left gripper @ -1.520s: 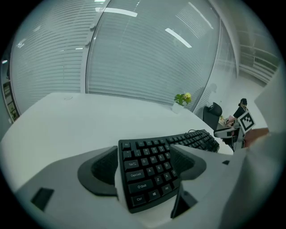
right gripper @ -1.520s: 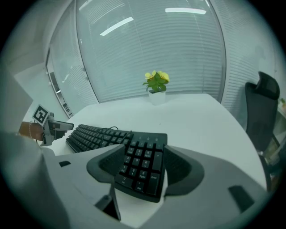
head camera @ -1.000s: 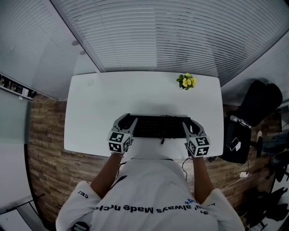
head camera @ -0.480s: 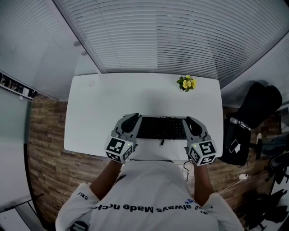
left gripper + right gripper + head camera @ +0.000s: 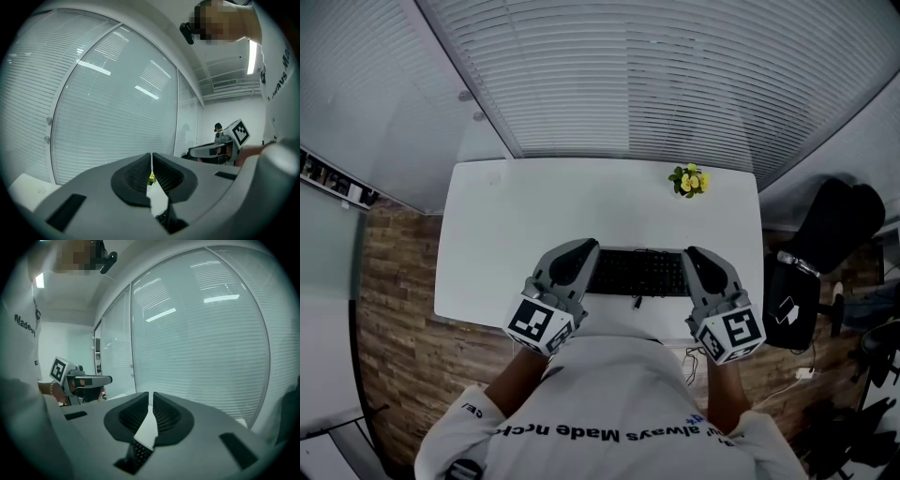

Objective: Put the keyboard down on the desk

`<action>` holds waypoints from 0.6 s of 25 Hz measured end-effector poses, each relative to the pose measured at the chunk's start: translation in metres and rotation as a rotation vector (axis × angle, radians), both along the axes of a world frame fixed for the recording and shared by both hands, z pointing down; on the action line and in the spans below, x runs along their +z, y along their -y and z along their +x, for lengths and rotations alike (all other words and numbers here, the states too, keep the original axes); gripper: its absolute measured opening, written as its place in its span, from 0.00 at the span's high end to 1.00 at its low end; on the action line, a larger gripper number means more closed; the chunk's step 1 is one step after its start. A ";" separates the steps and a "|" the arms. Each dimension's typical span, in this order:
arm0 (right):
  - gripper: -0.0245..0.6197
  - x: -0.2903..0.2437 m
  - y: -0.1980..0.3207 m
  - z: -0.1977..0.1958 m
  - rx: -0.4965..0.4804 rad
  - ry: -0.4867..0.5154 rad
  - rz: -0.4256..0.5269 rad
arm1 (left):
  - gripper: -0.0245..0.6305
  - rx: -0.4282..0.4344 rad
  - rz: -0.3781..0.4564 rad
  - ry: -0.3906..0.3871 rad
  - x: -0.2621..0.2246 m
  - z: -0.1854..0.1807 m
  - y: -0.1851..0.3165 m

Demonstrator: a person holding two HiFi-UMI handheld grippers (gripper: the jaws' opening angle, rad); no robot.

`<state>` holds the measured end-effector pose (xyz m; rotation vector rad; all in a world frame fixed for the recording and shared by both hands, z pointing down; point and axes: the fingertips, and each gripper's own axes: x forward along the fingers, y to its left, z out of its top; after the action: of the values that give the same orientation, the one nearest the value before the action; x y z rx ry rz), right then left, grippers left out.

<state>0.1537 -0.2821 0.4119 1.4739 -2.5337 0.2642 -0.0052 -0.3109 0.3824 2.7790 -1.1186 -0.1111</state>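
Observation:
The black keyboard lies flat on the white desk, near its front edge. My left gripper hangs above the keyboard's left end, and my right gripper above its right end. Both are lifted clear of it. In the left gripper view the left gripper is shut with nothing between its pads, and a bit of keyboard shows below. The right gripper has just been closing and stands shut on nothing, with the keys beneath it.
A small pot of yellow flowers stands at the desk's far right corner. White blinds close off the far side. A dark office chair and a black bag stand right of the desk. The person's white shirt fills the near side.
Both grippers have let go of the keyboard's ends, risen toward the camera and shut. The keyboard has stayed flat on the desk.

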 end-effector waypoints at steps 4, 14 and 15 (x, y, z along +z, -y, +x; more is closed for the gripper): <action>0.92 -0.015 -0.003 -0.004 -0.014 -0.003 0.022 | 0.92 0.013 0.020 -0.002 -0.019 0.001 -0.006; 0.95 -0.030 0.000 -0.007 -0.026 -0.015 0.054 | 0.92 0.016 0.054 -0.011 -0.035 0.003 -0.008; 0.95 -0.030 0.000 -0.008 -0.027 -0.016 0.054 | 0.92 0.017 0.057 -0.007 -0.034 0.003 -0.008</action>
<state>0.1459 -0.2824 0.3816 1.4540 -2.5651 0.1801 -0.0023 -0.3031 0.3482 2.8352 -1.1069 -0.1534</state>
